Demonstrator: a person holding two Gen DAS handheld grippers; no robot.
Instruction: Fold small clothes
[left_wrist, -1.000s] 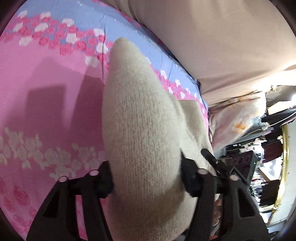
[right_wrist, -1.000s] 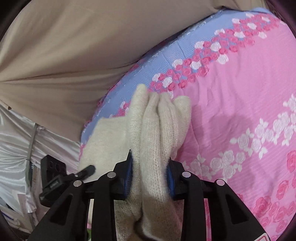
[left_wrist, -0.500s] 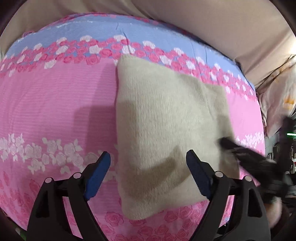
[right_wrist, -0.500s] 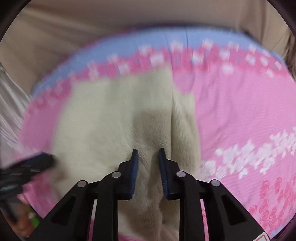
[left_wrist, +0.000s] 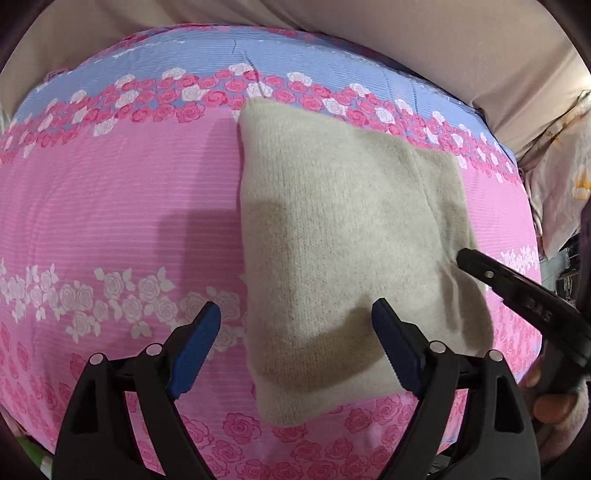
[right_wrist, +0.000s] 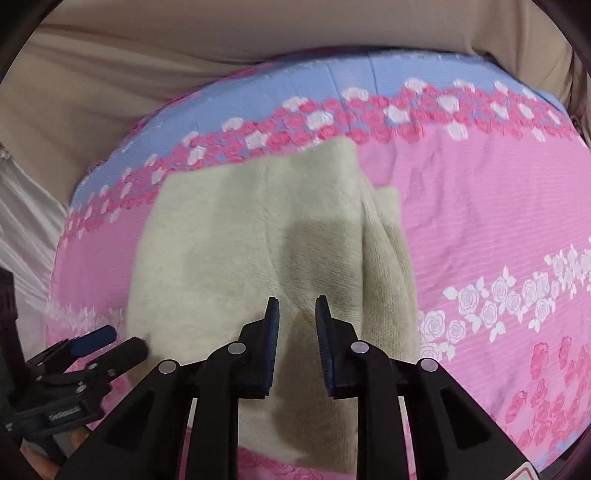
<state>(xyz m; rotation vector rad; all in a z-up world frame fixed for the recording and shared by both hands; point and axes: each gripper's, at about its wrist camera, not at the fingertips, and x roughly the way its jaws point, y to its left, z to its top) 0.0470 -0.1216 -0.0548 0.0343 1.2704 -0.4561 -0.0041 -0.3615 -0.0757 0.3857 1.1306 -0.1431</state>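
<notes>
My left fingers (left_wrist: 207, 332) stand wide apart with nothing between them, hanging over the near left edge of the knit (left_wrist: 332, 240), so the left gripper (left_wrist: 295, 343) is free and carries no cloth. My right fingers (right_wrist: 271, 332) are only narrowly parted, with a slim gap showing knit beneath; I read them as let go, not clamped, since no cloth rises into the gap. The knit, a beige garment, lies flat on the bed (left_wrist: 110, 221), on its pink rose-print cover, the far edge just touching the blue band. It looks folded into a rough rectangle, and the right wrist view shows a thicker doubled strip along its right side, which I take to be a tucked-in part. The right gripper (right_wrist: 295, 332) sits over the near middle, its tip seen in the left view beside the knit's right edge. I judge the fold laid down, with a further fold across perhaps wanted; the loose layers could slip if I drag them.
</notes>
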